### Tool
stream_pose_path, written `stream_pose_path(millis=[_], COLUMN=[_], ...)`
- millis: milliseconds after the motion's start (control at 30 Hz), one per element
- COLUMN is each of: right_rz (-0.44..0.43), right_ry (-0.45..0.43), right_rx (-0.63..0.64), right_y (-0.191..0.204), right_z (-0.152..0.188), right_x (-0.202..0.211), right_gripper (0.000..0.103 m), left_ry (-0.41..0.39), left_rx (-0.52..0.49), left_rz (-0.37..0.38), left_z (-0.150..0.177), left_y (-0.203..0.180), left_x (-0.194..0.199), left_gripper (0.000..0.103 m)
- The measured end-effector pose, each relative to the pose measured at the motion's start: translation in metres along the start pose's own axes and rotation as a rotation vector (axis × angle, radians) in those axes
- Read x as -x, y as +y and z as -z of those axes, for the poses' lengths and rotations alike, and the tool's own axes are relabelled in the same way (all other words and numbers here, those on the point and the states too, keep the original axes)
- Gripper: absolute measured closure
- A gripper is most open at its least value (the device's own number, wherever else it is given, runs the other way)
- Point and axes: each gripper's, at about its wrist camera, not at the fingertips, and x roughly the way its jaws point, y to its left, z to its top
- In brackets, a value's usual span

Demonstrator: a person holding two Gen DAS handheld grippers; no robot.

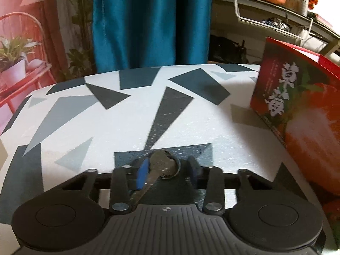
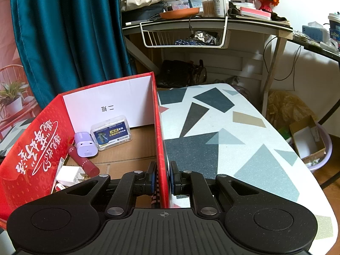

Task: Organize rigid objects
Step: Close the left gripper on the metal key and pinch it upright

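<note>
You've got large white characters "草莓" on the outer face of the red box (image 1: pixel 297 114), in the left wrist view; the smaller columns beside them are too blurred to read. Right wrist view: the box's white inner wall (image 2: pixel 110 106) carries an upside-down two-character mark. White script on the box's red flap (image 2: pixel 36 155) is inverted, unreadable. Print on the clear plastic case (image 2: pixel 111 132) is too small. The cup (image 2: pixel 334 28) at far right shows "LUCK".

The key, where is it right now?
In the left wrist view the key lies on the patterned table between the open left gripper fingers, near the blue pad, left of the red box.
</note>
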Motion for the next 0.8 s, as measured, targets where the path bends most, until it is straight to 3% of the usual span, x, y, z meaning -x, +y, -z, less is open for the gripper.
stream_pose_path(millis=[333, 800], right_rz=[-0.003, -0.003], right_ry=[0.0, -0.001], right_rx=[-0.002, -0.003], right_y=[0.0, 0.0], right_z=[0.0, 0.0], right_x=[0.0, 0.0], right_gripper=[0.091, 0.091], left_ry=[-0.02, -0.078], left_rx=[-0.023, -0.016], left_rz=[0.0, -0.054], left_z=[0.015, 0.028], left_y=[-0.016, -0.027], left_x=[0.011, 0.018], left_gripper=[0.072, 0.071])
